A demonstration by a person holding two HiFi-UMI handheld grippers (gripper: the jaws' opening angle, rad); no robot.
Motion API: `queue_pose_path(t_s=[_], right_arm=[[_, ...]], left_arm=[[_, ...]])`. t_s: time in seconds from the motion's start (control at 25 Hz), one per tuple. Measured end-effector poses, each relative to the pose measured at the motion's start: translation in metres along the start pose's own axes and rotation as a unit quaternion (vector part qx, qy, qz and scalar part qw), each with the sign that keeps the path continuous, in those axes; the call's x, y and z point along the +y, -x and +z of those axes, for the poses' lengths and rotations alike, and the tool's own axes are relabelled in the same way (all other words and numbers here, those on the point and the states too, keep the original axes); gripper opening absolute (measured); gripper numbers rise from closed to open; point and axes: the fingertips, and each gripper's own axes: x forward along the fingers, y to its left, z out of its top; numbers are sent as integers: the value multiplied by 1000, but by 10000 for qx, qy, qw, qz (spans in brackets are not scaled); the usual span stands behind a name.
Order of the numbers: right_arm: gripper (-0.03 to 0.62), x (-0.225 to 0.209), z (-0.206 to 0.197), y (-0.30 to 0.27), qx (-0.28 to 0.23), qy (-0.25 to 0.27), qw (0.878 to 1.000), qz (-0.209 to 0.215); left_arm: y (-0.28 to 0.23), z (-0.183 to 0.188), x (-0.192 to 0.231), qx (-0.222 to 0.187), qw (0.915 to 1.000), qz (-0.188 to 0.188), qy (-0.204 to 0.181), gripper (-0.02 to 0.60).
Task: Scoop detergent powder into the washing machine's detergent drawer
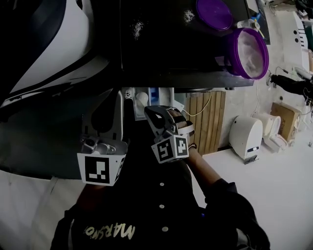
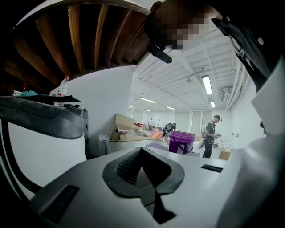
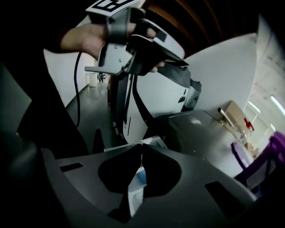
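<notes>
The washing machine's detergent drawer (image 1: 143, 97) stands pulled out from the dark machine front, white with a blue part inside. My right gripper (image 1: 155, 116) hovers just in front of it, shut with nothing between its jaws. In the right gripper view the drawer (image 3: 139, 179) shows through the gap below the touching fingertips (image 3: 141, 148). My left gripper (image 1: 113, 105) is beside it to the left, also shut and holding nothing (image 2: 141, 150). An open purple tub of white detergent powder (image 1: 248, 52) sits on the machine's top at the far right.
A purple lid (image 1: 214, 13) lies behind the tub, and spilled powder (image 1: 138, 28) dots the dark top. A white and black appliance (image 1: 46, 46) stands to the left. Wooden slats (image 1: 205, 122) and a small white unit (image 1: 246, 136) are on the floor at the right. A person (image 2: 210, 136) stands far off.
</notes>
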Motion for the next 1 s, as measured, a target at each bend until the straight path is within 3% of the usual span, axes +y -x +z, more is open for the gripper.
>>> queue_pose_path(t_s=[0.16,0.28,0.44,0.68,0.76,0.84,0.92,1.0], right_arm=[[31,12,-2,-3,105,1316,9909,-265],[31,13,0,-2,87,1948,9792,-551],[32,18,-6,0,52,2205,9720,-807],[31,18,-2,5,-28,2190,9716,-900],[32,18,2,7,-119,2070,9740,-916],[32,18,5,9,-256,1576,9841,-783],[31,13,10,13,-467,600,9958,-506],[32,3,14,15,-655,-651,9955,-210]], left_arm=[[5,-5,0,17,10000,7,-18,14],[7,-10,-3,77,10000,20,30,14],[9,-7,-5,-27,10000,23,-18,14],[11,-8,-9,27,10000,-12,-4,14],[12,-5,-10,-28,10000,-13,-18,14],[12,-1,-11,-117,9999,-24,-69,14],[13,2,-10,-144,9999,-26,-84,14],[13,6,-9,-183,9998,-21,-85,14]])
